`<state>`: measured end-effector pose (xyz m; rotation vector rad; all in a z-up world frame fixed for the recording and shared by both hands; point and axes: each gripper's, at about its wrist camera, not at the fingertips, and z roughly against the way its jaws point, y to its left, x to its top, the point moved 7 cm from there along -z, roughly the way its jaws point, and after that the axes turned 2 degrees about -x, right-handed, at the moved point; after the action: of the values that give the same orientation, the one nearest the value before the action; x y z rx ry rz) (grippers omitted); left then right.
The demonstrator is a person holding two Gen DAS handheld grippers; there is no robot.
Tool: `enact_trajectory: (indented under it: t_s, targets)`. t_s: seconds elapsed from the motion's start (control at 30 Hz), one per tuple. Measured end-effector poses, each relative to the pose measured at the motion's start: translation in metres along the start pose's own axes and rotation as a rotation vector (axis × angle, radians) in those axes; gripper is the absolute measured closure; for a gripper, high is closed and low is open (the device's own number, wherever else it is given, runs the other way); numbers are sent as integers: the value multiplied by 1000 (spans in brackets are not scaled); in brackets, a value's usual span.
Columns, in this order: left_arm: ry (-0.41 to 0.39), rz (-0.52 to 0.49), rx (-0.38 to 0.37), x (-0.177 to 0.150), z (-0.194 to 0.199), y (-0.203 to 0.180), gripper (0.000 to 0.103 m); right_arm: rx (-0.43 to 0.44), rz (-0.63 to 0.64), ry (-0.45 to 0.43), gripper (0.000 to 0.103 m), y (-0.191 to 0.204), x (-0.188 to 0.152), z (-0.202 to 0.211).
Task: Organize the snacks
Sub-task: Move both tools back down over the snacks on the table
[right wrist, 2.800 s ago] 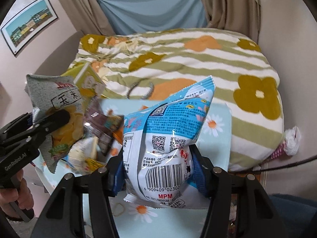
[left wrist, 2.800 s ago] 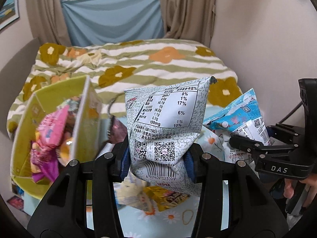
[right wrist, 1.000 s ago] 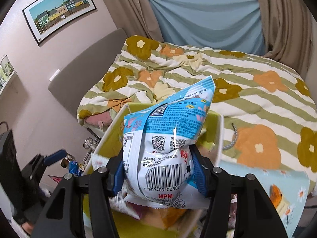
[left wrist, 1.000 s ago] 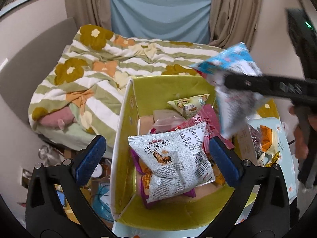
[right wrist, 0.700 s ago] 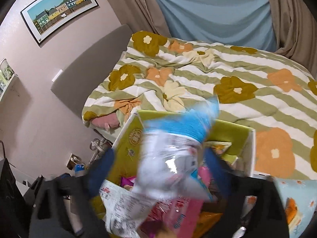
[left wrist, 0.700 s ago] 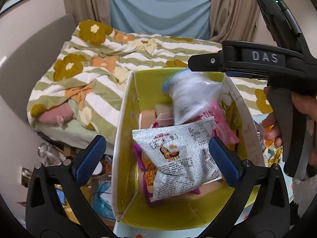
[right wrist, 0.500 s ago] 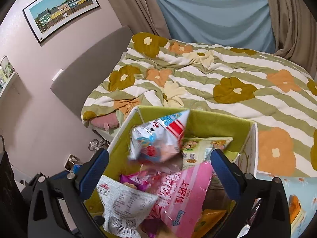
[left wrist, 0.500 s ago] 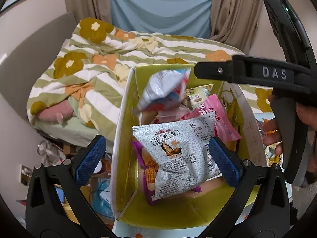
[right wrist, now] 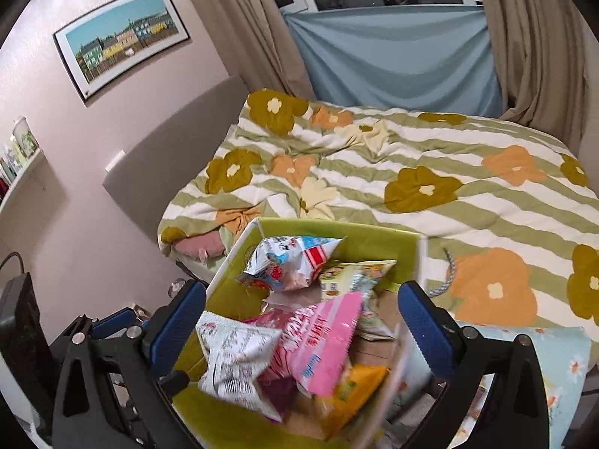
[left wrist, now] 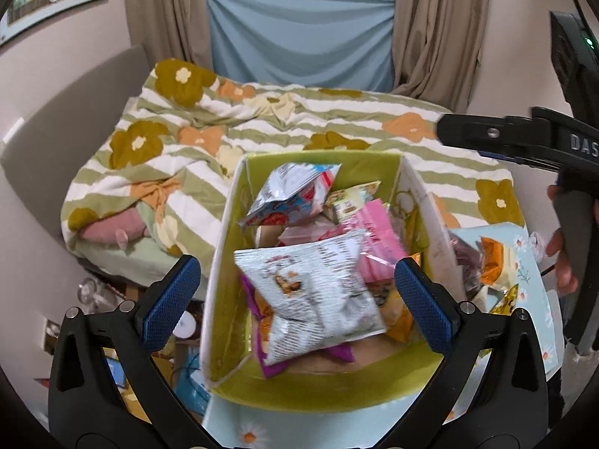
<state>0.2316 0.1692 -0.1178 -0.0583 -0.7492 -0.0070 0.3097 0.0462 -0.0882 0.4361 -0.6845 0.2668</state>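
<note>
Snacks heaped in green box; left gripper, right gripper both spread, empty.

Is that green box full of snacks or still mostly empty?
Fairly full. The green box holds a heap of packets: a white bag on top, a pink one and a blue-and-red one behind.

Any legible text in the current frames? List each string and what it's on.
"DAS" (cut off by the frame edge): on the side of the right gripper, left wrist view.
White snack bag: printed text and table, blurred, unreadable.
Pink bag: white lettering, blurred, unreadable.
Blue-and-white bag: graphics and small print, too small to read.
Yellow-green packet: too small to read.
Green box: round emblem on its wall, unreadable.
</note>
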Motion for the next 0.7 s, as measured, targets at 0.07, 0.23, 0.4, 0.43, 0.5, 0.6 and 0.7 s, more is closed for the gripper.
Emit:
enact_trajectory:
  t_s: [0.07, 0.23, 0.4, 0.43, 0.5, 0.6, 0.7]
  targets:
    - [-13, -1, -2, 0, 8, -14, 0, -2, 2, -15, 1, -11, -2, 20]
    - [-23, -3, -15, -5, 18, -57, 0, -28, 4, -39, 1, -46, -13, 65]
    - [-14, -25, -36, -14, 19, -118, 0, -100, -2, -47, 1, -94, -32, 103]
    - [-11, -32, -37, -16, 19, -128, 0, -111, -2, -45, 1, -104, -35, 109]
    - [3, -46, -42, -22, 15, -153, 0, -131, -6, -36, 1, -126, -44, 119]
    - [21, -55, -50, -32, 10, -186, 0, -137, -20, -23, 1, -154, -56, 130]
    - [42, -70, -62, -43, 3, -217, 0, -139, -35, 0, 1, -183, -70, 137]
